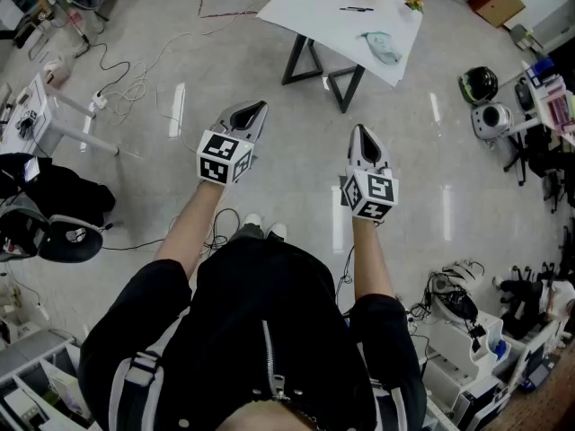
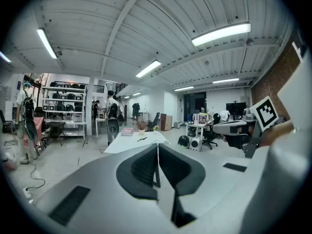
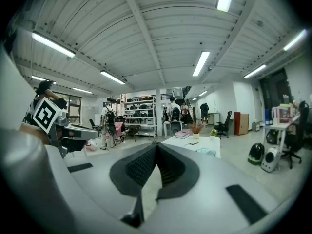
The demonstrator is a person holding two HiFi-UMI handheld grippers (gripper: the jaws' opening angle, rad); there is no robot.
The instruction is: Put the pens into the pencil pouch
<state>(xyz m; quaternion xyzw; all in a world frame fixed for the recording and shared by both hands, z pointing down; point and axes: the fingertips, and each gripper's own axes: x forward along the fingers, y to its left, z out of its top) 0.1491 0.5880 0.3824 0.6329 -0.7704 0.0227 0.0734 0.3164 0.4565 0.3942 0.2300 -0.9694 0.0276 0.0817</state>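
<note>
Standing well apart from the white rectangular table [image 1: 305,12]; holding the left grey two-jaw gripper [image 1: 256,108] and the right grey two-jaw gripper [image 1: 362,133] fully closed, gripping nothing. Lying ahead and slightly rightward on the tabletop: thin black pen [image 1: 357,9], long axis running crosswise, near the pale teal fabric pouch [image 1: 382,47]. Probably favouring the right gripper, being nearer

Counter [image 1: 310,12]: white top, black legs. Pens [image 1: 356,9]: dark. Pouch [image 1: 382,48]: pale teal. Left tongs [image 1: 259,108] and right tongs [image 1: 360,131]: grey shells, black pads, black-and-white square-patterned markings. Floor [image 1: 296,142]: light grey, glossy. Jacket [image 1: 243,330]: black, grey-and-white straps.
</note>
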